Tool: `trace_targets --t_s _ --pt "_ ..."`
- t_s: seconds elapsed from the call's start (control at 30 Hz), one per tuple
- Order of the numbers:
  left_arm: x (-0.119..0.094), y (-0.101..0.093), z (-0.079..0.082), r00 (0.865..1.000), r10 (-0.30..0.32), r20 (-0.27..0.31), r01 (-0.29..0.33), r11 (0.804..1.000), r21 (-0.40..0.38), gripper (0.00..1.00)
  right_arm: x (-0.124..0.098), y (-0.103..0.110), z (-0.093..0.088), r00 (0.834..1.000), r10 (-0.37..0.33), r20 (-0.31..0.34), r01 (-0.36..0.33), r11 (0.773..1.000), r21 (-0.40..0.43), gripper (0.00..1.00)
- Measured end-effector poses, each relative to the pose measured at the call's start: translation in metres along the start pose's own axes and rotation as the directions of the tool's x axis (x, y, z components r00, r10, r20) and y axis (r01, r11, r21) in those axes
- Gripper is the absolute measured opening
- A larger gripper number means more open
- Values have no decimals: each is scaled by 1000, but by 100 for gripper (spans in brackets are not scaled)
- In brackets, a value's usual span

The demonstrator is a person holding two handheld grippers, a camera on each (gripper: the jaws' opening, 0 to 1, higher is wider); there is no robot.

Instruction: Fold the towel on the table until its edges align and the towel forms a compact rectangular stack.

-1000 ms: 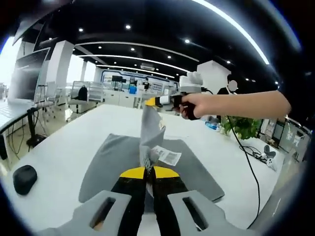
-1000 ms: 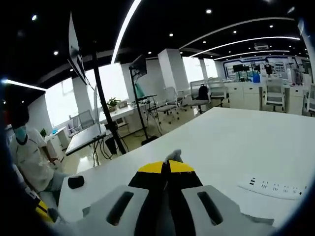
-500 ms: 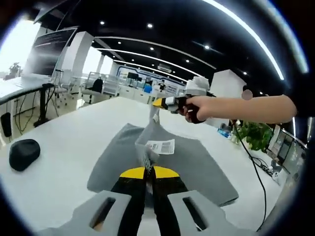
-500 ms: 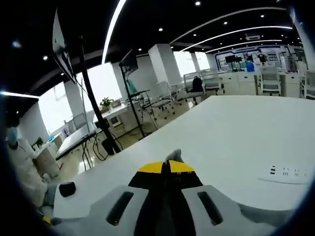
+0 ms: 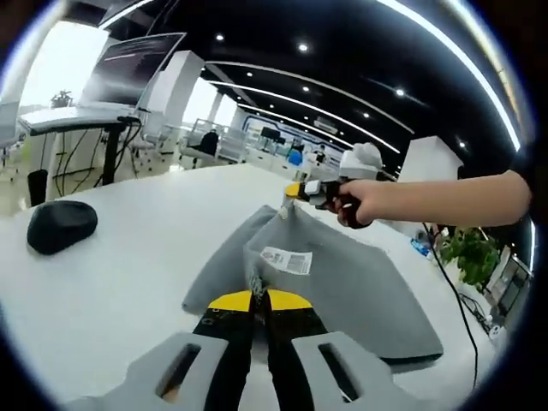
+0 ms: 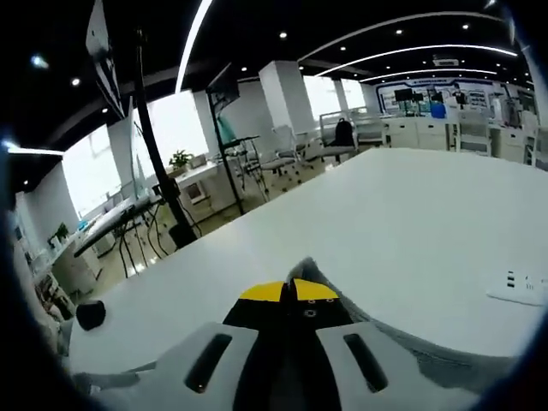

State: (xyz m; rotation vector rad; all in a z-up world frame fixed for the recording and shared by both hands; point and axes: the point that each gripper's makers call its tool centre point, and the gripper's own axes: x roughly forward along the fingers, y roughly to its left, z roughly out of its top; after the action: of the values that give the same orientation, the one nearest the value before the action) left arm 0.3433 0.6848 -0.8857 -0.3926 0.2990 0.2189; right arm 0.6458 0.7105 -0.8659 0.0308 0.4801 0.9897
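Note:
A grey towel (image 5: 342, 287) with a white label (image 5: 286, 259) lies on the white table (image 5: 128, 274), its near part lifted. My left gripper (image 5: 258, 299) is shut on a towel corner at the bottom of the left gripper view. The right gripper (image 5: 294, 190), held by a hand (image 5: 377, 202), pinches another corner low over the table in that view. In the right gripper view my right gripper (image 6: 289, 292) is shut on a small grey tip of towel (image 6: 305, 268), with more towel (image 6: 445, 353) trailing to the lower right.
A black mouse (image 5: 60, 226) lies left of the towel, and shows as a mouse (image 6: 89, 314) at far left in the right gripper view. A white power strip (image 6: 520, 285) sits on the table at right. Desks, chairs and monitor stands fill the room beyond; a plant (image 5: 467, 250) and cables stand at right.
Both grippers have come down toward the table with their towel corners; the raised fold has lowered and flattened. The views have tilted downward and the mouse appears closer.

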Motion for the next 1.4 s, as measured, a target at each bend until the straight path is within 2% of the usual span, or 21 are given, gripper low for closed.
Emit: trace_targets --t_s 0.1,0.23,0.3,0.33,0.5,0.57,0.63,0.8,0.97,1.0,1.03,1.07,1.13,1.17,1.23,1.4 --pt "-1 2 -2 1000 -2 3 2 1000 -22 5 10 2 -7 1000 3 1 -3 1000 7 0" --pt "0 4 -7 1000 7 -21 -8 1000 -30 6 16 5 -14 1000 2 1 -2 1000 14 0" --pt "-1 7 -6 1000 3 -12 -3 999 -44 7 16 6 -14 1000 7 4 -7 1000 14 0" --pt "0 3 -5 1000 -14 -9 13 998 -60 9 17 6 -14 1000 3 10 -3 1000 9 1" --pt "2 6 1 1000 -23 -9 23 999 -43 21 16 8 -13 1000 16 19 -16 1000 -17 5" --pt "-1 11 4 1000 23 -20 -23 1000 -5 21 17 8 -13 1000 21 19 -21 999 -26 7" --pt "-3 19 8 997 76 -15 -76 996 36 21 17 10 -12 999 36 25 -35 999 -35 14" --pt "-3 23 9 997 70 -15 -70 997 16 21 12 15 -14 998 58 11 -57 997 -55 17" --pt "-4 24 10 995 90 -35 -88 994 66 20 2 8 -19 998 56 -9 -56 997 -61 18" --pt "-3 23 11 994 100 -45 -95 991 92 20 1 5 -20 998 54 -16 -55 996 -64 18" --pt "-4 23 10 991 112 -79 -97 981 170 20 1 2 -22 998 51 -26 -52 996 -68 19" --pt "-3 21 14 990 115 -76 -97 975 202 20 -1 -1 -24 998 47 -38 -50 997 -64 20" --pt "1 12 21 995 82 -59 -67 973 223 20 -7 -5 -26 998 35 -43 -38 997 -64 20" --pt "2 9 24 996 73 -60 -55 964 261 20 -10 -7 -26 998 33 -45 -36 997 -69 20" --pt "4 3 25 996 61 -70 -38 958 285 19 -12 -9 -25 998 34 -52 -38 996 -81 20" --pt "14 -9 23 994 15 -107 14 964 265 19 -29 -23 -32 996 18 -89 -29 992 -126 23"
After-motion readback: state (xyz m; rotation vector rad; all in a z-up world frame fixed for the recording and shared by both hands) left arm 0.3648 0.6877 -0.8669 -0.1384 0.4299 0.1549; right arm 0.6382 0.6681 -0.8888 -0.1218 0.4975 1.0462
